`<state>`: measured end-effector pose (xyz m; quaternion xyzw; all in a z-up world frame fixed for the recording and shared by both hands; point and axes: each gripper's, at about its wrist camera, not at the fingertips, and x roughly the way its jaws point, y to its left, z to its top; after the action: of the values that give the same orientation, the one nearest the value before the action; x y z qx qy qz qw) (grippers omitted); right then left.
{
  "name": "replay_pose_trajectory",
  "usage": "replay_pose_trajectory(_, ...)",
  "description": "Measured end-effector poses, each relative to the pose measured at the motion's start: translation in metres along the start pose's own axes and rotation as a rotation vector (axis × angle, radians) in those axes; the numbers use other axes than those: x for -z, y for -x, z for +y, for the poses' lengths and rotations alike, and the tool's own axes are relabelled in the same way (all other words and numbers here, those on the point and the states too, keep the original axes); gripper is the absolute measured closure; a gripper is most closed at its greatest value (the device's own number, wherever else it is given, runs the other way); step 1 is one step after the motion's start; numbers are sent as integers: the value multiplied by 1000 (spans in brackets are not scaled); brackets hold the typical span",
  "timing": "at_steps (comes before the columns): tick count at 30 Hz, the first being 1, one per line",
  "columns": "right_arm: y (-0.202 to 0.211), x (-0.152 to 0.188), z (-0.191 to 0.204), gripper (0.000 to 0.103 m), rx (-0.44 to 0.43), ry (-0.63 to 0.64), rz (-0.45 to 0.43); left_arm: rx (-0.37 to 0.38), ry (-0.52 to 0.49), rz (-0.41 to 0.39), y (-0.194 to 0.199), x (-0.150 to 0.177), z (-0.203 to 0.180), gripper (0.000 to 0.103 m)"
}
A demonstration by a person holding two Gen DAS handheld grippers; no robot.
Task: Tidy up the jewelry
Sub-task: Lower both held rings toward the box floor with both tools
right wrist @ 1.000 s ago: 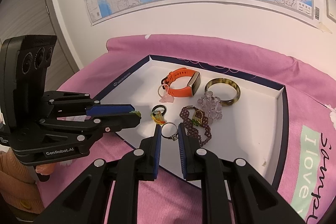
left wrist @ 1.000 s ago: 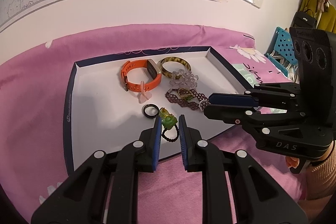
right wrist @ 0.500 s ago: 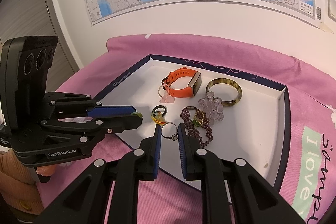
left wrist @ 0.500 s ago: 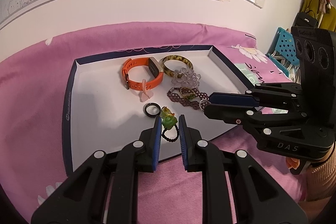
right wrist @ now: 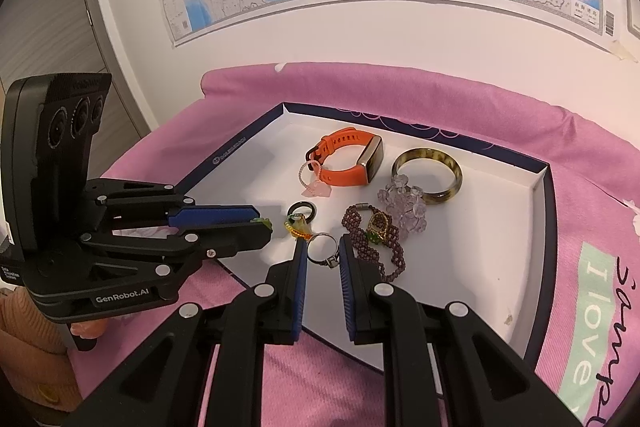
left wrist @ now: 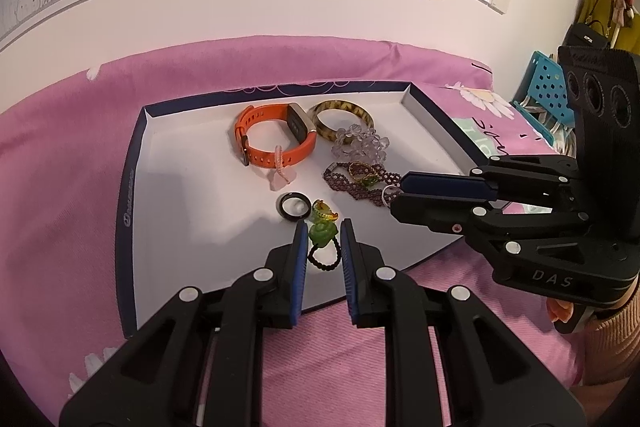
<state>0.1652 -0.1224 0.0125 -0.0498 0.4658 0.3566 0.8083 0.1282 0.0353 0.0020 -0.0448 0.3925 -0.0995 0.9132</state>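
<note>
Nothing has shifted since a second ago: both grippers hang still over the white tray (left wrist: 168, 227) at frame center. Left gripper (left wrist: 323, 247) clenches a green-charm ring (left wrist: 322, 234) at lower center; right gripper (right wrist: 323, 253) pinches a silver ring (right wrist: 320, 251). Orange watch (left wrist: 272, 143) and 1 bangle (left wrist: 340, 115) lie at upper center.

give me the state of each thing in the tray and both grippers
left gripper: shut on the green bead ring
green bead ring: held between the pads
right gripper: shut on the silver ring
silver ring: held between the pads
orange watch: strap buckled, on its edge
tortoiseshell bangle: lying flat
purple bead bracelet: unclasped, laid loose
tray: open, no lid
</note>
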Motion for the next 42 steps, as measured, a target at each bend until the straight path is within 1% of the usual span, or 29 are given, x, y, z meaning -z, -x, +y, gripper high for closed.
replay_pose_trajectory(31, -12, -2, -5, 89, 9, -14, 28, -13, 20, 40, -13, 2, 2, 86)
replay_pose_trajectory(42, -15, -1, -6, 89, 18, -16, 32, -14, 26, 40, -14, 2, 3, 86)
